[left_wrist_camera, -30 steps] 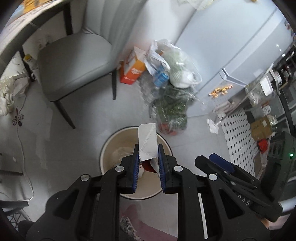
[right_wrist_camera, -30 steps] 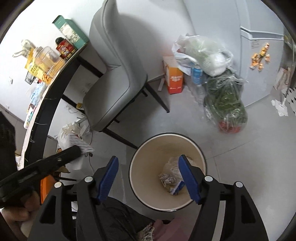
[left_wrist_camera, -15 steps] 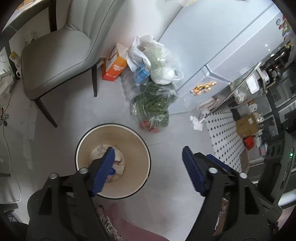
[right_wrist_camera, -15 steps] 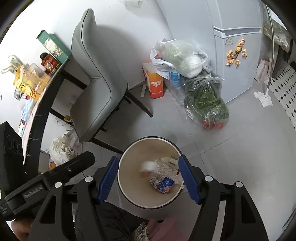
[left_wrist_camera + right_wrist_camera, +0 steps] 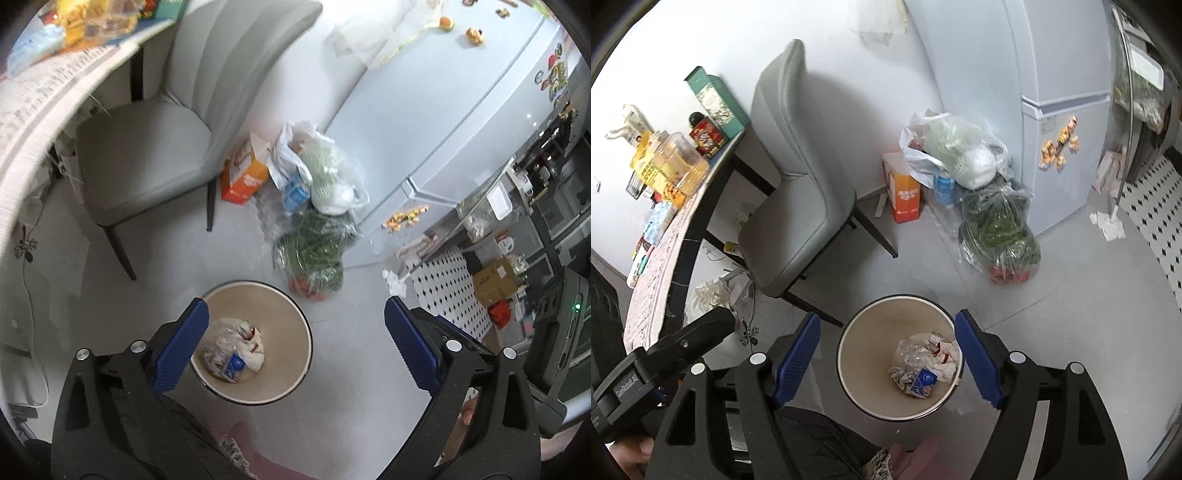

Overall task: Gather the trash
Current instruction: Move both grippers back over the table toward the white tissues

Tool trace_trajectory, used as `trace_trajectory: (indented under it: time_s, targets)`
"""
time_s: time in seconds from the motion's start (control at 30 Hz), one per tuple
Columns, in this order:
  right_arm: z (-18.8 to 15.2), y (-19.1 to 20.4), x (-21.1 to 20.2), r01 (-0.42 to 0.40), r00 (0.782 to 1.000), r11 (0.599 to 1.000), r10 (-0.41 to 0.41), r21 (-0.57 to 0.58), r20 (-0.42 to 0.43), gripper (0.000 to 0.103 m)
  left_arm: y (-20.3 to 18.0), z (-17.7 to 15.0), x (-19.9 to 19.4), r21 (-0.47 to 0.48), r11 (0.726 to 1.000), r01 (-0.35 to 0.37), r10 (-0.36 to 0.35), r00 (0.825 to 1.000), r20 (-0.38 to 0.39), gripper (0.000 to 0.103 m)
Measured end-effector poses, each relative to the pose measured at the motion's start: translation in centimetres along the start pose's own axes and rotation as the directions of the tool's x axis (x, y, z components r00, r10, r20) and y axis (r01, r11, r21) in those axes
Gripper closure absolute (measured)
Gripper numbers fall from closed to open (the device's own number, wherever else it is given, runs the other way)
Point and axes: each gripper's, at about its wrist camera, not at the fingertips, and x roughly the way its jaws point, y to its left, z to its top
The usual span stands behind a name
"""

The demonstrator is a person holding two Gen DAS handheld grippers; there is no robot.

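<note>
Trash (image 5: 925, 363) is lying at the bottom of the bin (image 5: 849, 369), which is standing on the floor near the chair (image 5: 798, 229). Left gripper (image 5: 295, 347) and right gripper (image 5: 886, 363) are hanging above it, both wide and empty. Risk: descending grippers may be striking the rim, tipping the bin.

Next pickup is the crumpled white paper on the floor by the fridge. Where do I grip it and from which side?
Take the crumpled white paper from straight above, pinching its raised folds across the narrow way. It lies low and loose on the floor, so a side approach would likely just push it along. Both the left gripper and right gripper are open and empty.
</note>
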Motion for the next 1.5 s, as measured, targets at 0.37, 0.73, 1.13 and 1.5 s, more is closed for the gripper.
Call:
trace_trajectory:
  time_s: [0.37, 0.73, 1.13, 1.5]
  targets:
    - [-0.4, 8.2, -2.8, -0.053, 0.996, 0.993, 0.061, -0.107, 0.071, 0.008, 5.6, 0.5, -8.7, -0.076, 0.993, -0.085, 0.096, 0.984, 0.152, 0.006]
    - [-2.3, 17.0, -3.5, -0.125, 0.987, 0.968, 0.143, -0.217, 0.07, 0.008, 12.9, -0.6, -16.8, -0.203, 0.97, -0.136, 0.188, 0.945, 0.267, 0.006]
    - [-5.1, 26.9, -3.7, -0.232, 0.966, 0.91, 0.256, -0.343, 0.027, 0.008, 20.1, -3.3, -24.0, -0.333, 0.92, -0.208, 0.319, 0.891, 0.324, 0.006]
    - [-8.3, 35.1, -3.4, -0.333, 0.936, 0.831, 0.35, -0.445, -0.047, 0.008, 27.2, -7.6, -29.7, -0.474, 0.851, -0.226, 0.42, 0.835, 0.356, 0.006]
